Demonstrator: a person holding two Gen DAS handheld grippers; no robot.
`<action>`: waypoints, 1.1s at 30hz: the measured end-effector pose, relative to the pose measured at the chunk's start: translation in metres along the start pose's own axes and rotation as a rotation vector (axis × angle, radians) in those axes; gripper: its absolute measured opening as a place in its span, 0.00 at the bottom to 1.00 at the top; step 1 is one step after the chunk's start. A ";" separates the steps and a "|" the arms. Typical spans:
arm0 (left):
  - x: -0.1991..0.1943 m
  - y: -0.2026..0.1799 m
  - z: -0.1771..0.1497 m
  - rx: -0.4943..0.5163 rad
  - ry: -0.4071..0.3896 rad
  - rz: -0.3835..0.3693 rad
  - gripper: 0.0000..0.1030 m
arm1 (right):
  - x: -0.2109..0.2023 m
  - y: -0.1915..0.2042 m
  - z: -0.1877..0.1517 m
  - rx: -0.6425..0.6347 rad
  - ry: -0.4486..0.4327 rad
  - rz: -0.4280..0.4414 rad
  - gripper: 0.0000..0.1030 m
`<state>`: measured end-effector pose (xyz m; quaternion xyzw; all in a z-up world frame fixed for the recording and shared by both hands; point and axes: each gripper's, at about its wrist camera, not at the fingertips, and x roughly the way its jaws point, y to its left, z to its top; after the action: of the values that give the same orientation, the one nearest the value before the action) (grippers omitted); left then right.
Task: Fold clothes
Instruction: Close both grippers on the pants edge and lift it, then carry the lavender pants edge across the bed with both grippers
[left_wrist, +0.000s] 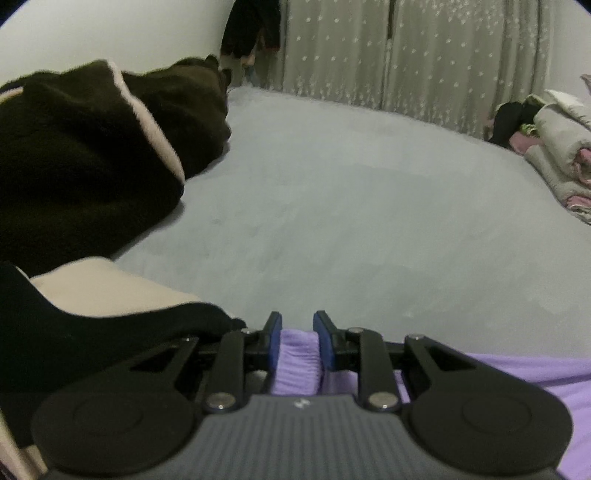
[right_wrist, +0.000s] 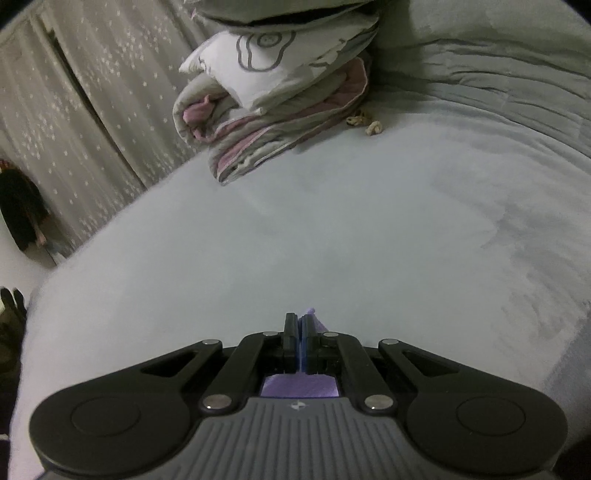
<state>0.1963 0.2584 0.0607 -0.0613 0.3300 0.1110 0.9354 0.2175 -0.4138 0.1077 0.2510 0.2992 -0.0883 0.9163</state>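
A purple garment lies under my left gripper at the near edge of the grey bed. A bunched fold of it sits between the left blue pads, which stand a little apart and press on it. My right gripper is shut on a thin edge of the same purple garment; a small purple tip pokes out past the fingertips. Both grippers are low over the bed.
A dark fleece garment with cream lining is heaped at the left of the bed, and more dark and cream cloth lies near my left gripper. Folded quilts and a pillow are stacked at the far side. Star-patterned curtains hang behind.
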 end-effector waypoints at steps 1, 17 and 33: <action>-0.007 0.000 0.000 0.008 -0.021 -0.005 0.19 | -0.008 0.000 -0.003 -0.011 -0.019 -0.002 0.03; -0.072 0.024 -0.018 -0.025 -0.089 -0.068 0.19 | -0.134 -0.037 -0.066 0.084 -0.071 0.021 0.03; -0.106 0.062 -0.052 0.003 -0.037 -0.098 0.19 | -0.225 -0.087 -0.118 0.119 -0.113 0.034 0.03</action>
<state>0.0692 0.2913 0.0848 -0.0740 0.3095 0.0658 0.9457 -0.0502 -0.4260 0.1237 0.3049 0.2369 -0.1042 0.9165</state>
